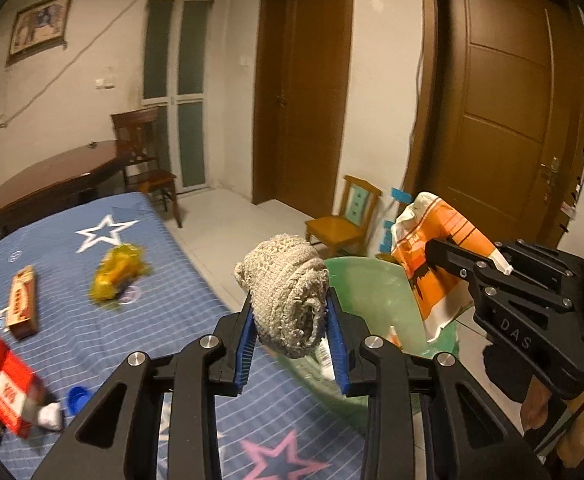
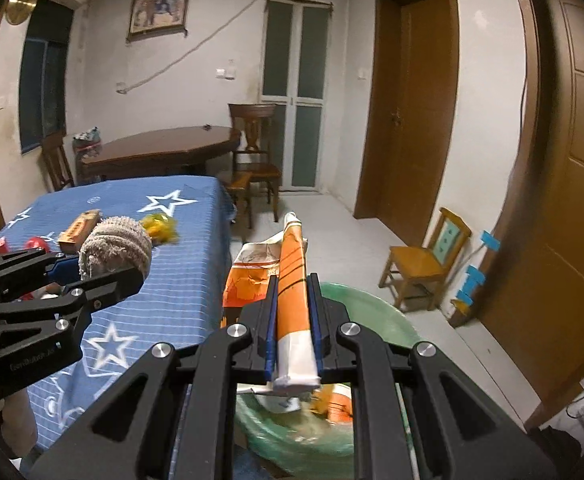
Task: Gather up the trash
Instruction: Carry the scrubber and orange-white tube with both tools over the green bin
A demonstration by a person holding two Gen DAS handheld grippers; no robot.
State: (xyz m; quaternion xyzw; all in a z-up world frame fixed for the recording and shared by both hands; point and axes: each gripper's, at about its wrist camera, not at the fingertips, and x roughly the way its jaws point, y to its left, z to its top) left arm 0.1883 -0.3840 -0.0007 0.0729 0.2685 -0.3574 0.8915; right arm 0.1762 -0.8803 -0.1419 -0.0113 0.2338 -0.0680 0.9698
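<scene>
My left gripper (image 1: 290, 336) is shut on a beige crumpled cloth ball (image 1: 288, 296), held at the edge of the blue star-print bed over the near rim of a green bin (image 1: 372, 292). To its right, my right gripper (image 1: 458, 268) is shut on an orange and white wrapper (image 1: 432, 248) above the bin. In the right wrist view the wrapper (image 2: 294, 300) is pinched between the blue pads of the right gripper (image 2: 294, 320), above the green bin (image 2: 376, 320), which holds some trash. The left gripper (image 2: 104, 276) carries the cloth ball (image 2: 114, 248) at the left.
On the bed (image 1: 180, 320) lie a yellow wrapper (image 1: 118, 270), a brown box (image 1: 22, 300), a red package (image 1: 6, 384) and a blue cap (image 1: 78, 398). A small wooden chair (image 1: 342, 224) stands behind the bin by the wall. A dark table (image 2: 160, 150) and chairs stand further back.
</scene>
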